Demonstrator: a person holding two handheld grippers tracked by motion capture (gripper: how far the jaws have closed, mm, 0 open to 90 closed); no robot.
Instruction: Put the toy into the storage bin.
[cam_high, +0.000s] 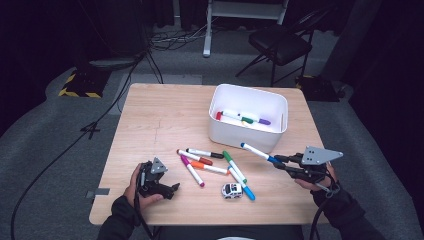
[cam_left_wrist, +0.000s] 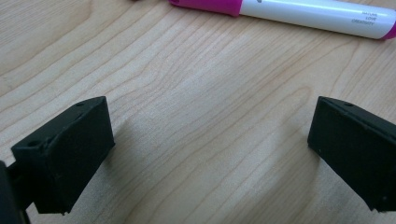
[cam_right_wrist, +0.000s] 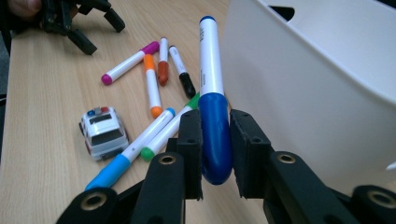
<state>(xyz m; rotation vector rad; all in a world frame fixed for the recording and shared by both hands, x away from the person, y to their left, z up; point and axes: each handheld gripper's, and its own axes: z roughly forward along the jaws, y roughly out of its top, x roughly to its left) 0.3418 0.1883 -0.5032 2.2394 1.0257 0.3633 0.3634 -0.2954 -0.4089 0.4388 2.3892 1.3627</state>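
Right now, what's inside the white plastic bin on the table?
The white plastic bin holds a few white-barrelled markers lying on its floor, with red, green and purple caps showing. Its near wall hides part of the floor, so more could lie there unseen.

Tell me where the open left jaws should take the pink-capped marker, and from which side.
Grip the pink-capped marker across the middle of its white barrel, coming straight down from above. It lies flat on the table with bare wood on both long sides, so the left gripper, open beside it, can probably straddle it if turned crosswise. The orange marker crowds the pink cap end; better avoided.
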